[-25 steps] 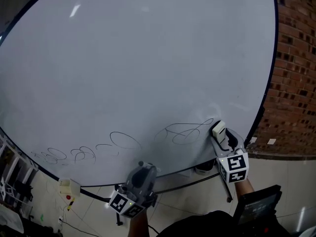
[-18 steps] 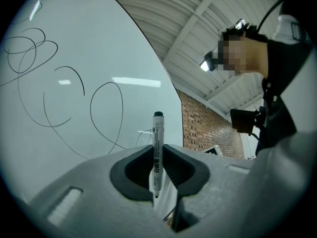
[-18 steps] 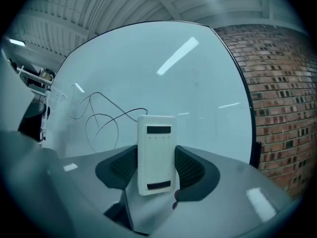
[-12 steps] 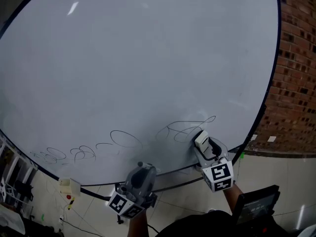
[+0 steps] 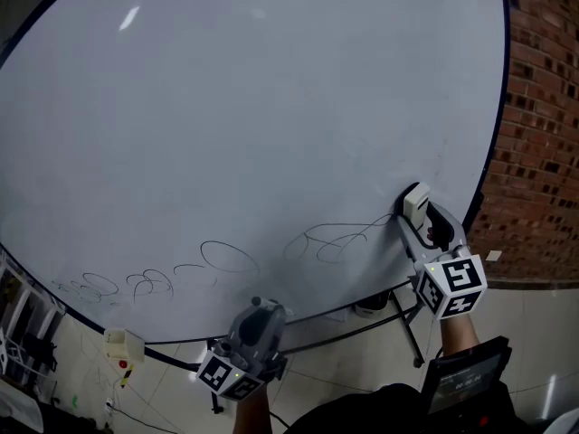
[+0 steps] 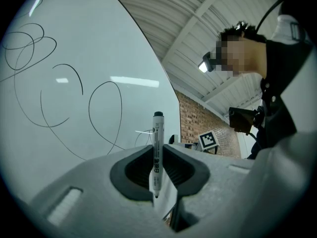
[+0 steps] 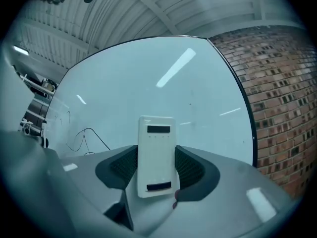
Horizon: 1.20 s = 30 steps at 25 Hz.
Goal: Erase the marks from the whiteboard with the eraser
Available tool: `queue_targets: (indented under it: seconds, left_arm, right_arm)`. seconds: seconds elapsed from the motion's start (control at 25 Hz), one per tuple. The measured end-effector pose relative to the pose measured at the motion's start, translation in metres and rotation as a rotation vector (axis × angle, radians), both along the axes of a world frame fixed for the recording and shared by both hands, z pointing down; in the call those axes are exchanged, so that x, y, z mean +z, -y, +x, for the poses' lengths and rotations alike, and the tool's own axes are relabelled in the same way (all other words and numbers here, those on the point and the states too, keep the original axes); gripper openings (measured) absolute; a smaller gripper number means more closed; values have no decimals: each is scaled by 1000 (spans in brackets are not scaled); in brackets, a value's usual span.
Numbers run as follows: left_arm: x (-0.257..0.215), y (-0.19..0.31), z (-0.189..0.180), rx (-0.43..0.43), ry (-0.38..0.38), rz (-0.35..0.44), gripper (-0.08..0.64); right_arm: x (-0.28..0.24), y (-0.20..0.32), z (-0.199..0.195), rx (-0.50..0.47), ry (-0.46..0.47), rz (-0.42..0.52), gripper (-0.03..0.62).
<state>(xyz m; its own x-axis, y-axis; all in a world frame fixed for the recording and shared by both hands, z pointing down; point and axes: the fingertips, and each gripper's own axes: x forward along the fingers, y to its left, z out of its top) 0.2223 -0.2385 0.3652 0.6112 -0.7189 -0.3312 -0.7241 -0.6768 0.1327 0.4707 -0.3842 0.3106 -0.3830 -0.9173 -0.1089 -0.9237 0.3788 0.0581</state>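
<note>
Head view: a large whiteboard point(image 5: 271, 107) fills most of the scene, with looping black marks point(image 5: 335, 240) running along its lower part. The right claw point(image 5: 418, 215) grasps a white eraser point(image 5: 414, 202) at the board near its right edge, just beside the rightmost loops. The left claw point(image 5: 260, 319) hangs below the board's lower edge. A brick wall point(image 5: 543, 107) stands to the right.

Left gripper view: the claw is clamped on a slim white marker point(image 6: 157, 150), which stands upright with its dark cap on top. Drawn loops cover the board to the left.

Right gripper view: the claw is clenched on the eraser's two long sides. The board lies behind it, with marks at the far left.
</note>
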Motion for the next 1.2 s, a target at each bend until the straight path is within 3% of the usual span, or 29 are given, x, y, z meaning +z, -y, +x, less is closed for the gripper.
queue_targets:
  seconds: [0.12,0.24,0.44,0.68,0.8,0.96,1.2]
  left_arm:
    - [1,0,-3,-7,-5,-3,58]
    - [2,0,-5,-11,-9,-7,58]
    - [3,0,-5,-8,-12,-8,58]
    - [1,-2,-8,-17,-17,-4,58]
    - [1,-3,-12,-25,-20,0,58]
    - [2,-2,-16,-31,-28,1,58]
    - [3,2,-15,-22,-31,-2,58]
  right_arm:
    - [7,-5,-17,-16,-71,-5,238]
    - [43,-14,-52,-89,-127,-70,239]
    - [87,-23,-74,-164,-117,-176,239]
    - [-2,-8,-25,-78,20,-64,239]
    - [-23,-5,-20,-56,15,-55,239]
    - [9,-14,-47,-79,-56,-86,239]
    - [93,-26,-88,-186,-108,-229,239]
